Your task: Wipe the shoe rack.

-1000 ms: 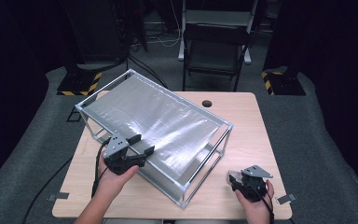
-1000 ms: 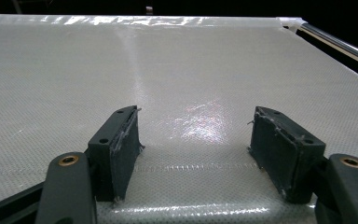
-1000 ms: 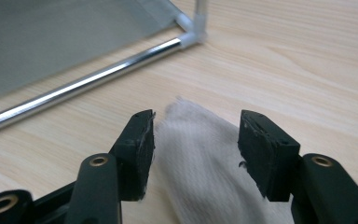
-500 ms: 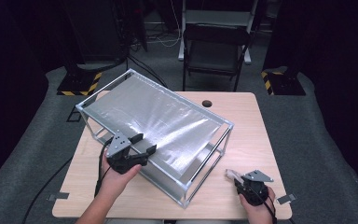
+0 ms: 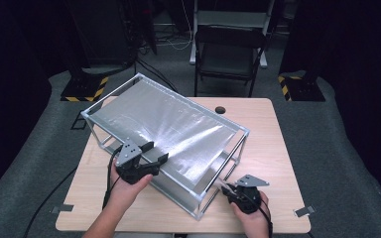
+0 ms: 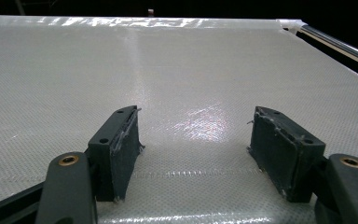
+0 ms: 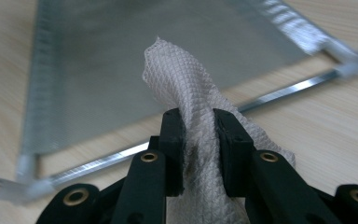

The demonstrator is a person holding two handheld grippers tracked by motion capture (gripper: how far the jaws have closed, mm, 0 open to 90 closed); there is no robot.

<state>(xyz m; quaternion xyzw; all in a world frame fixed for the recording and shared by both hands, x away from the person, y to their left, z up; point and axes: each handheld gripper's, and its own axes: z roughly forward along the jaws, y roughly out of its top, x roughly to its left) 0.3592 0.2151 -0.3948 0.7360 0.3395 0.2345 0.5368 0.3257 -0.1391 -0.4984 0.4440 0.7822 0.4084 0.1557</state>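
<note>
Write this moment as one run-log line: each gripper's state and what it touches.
left gripper: open, over frame's mesh top | right gripper: jaws just closing, shut on white cloth | place: wooden table beside metal frame

my left gripper (image 5: 151, 157) rests on the mesh-topped frame (image 5: 178, 130); my right gripper (image 5: 230, 190), at five o'clock, pinches a white cloth (image 5: 225, 185).

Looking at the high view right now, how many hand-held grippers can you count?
2. The left gripper rests on the near edge of the metal frame; the right gripper, clamping a white cloth, sits by the frame's near corner.
</note>
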